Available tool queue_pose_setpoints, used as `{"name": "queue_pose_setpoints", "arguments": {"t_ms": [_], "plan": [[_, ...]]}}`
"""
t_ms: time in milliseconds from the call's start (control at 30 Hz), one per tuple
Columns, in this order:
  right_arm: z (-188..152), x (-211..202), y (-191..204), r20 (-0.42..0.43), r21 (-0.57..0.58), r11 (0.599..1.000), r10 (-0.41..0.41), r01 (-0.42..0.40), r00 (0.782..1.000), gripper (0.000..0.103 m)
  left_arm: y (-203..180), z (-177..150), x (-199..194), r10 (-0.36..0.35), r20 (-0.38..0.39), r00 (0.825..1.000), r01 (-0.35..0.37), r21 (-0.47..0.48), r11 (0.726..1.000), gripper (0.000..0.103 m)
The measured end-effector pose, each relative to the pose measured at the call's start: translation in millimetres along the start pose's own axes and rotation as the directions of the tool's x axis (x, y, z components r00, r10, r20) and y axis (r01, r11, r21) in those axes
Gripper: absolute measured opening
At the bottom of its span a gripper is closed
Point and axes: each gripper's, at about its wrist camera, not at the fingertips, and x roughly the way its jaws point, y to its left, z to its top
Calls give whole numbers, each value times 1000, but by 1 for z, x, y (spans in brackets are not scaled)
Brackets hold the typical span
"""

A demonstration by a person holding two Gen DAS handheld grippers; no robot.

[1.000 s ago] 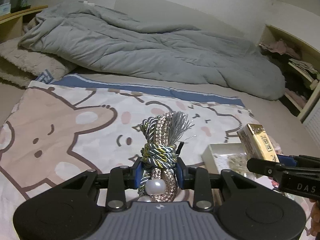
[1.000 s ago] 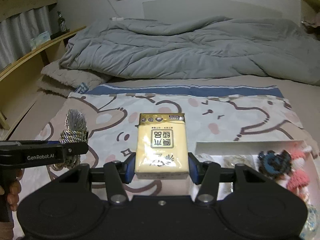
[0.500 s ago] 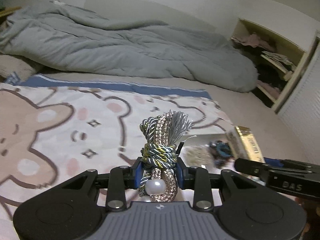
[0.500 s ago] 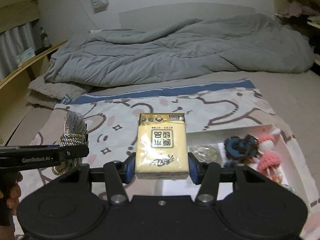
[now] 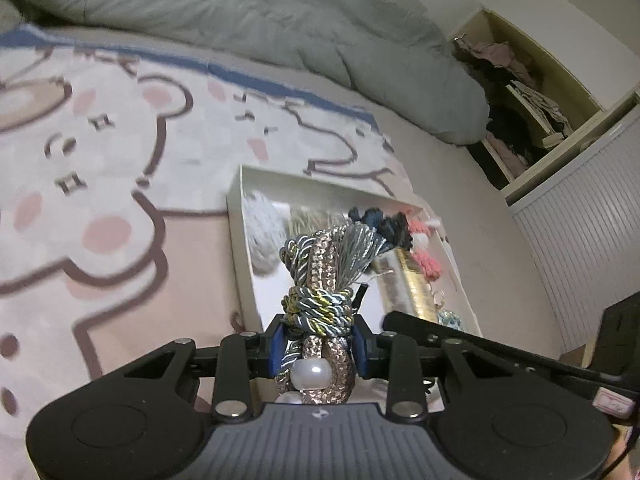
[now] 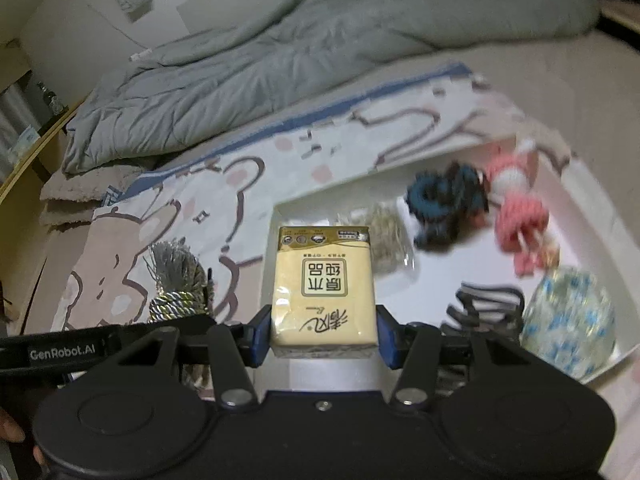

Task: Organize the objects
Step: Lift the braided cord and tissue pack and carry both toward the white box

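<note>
My left gripper (image 5: 318, 344) is shut on a rope tassel tieback (image 5: 320, 280) with grey fringe and pearls, held above the left part of a white box (image 5: 240, 240). My right gripper (image 6: 323, 336) is shut on a yellow tissue pack (image 6: 323, 280), held over the same white box (image 6: 592, 200). The tissue pack also shows in the left wrist view (image 5: 412, 284), and the tieback shows in the right wrist view (image 6: 176, 280). In the box lie a dark blue scrunchie (image 6: 444, 200), a pink knitted doll (image 6: 520, 208), a pale tassel (image 6: 388, 240), a black clip (image 6: 488, 312) and a blue-white ball (image 6: 568, 328).
The box sits on a cartoon bear blanket (image 5: 100, 160) spread on a bed. A grey duvet (image 6: 320, 52) is heaped at the back. An open wardrobe shelf (image 5: 520, 92) with clothes stands to the right. A wooden shelf (image 6: 24, 160) runs along the left.
Both grippers have moved right and down toward the white box, which now lies close beneath them. Both still hold their objects.
</note>
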Motion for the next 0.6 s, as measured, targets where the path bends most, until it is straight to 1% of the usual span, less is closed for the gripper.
{"name": "queue_pose_setpoints", "arguments": {"t_ms": [133, 367, 467, 500, 600], "plan": [[-4, 16, -15, -47, 83, 996, 25, -21, 999, 53, -1, -3, 10, -10, -17, 1000, 9, -24, 1000, 34], [-11, 40, -34, -120, 158, 987, 19, 0, 993, 53, 1, -8, 27, -16, -43, 999, 13, -81, 997, 34], [-13, 44, -39, -140, 142, 988, -34, 54, 990, 53, 1, -10, 33, -17, -51, 999, 12, -94, 995, 34], [-13, 43, -40, -142, 130, 990, -41, 60, 989, 53, 1, -10, 35, -18, -54, 998, 12, -95, 995, 34], [-14, 42, -35, -133, 56, 995, -71, 79, 989, 53, -1, -12, 40, -14, -68, 998, 8, -91, 996, 34]]}}
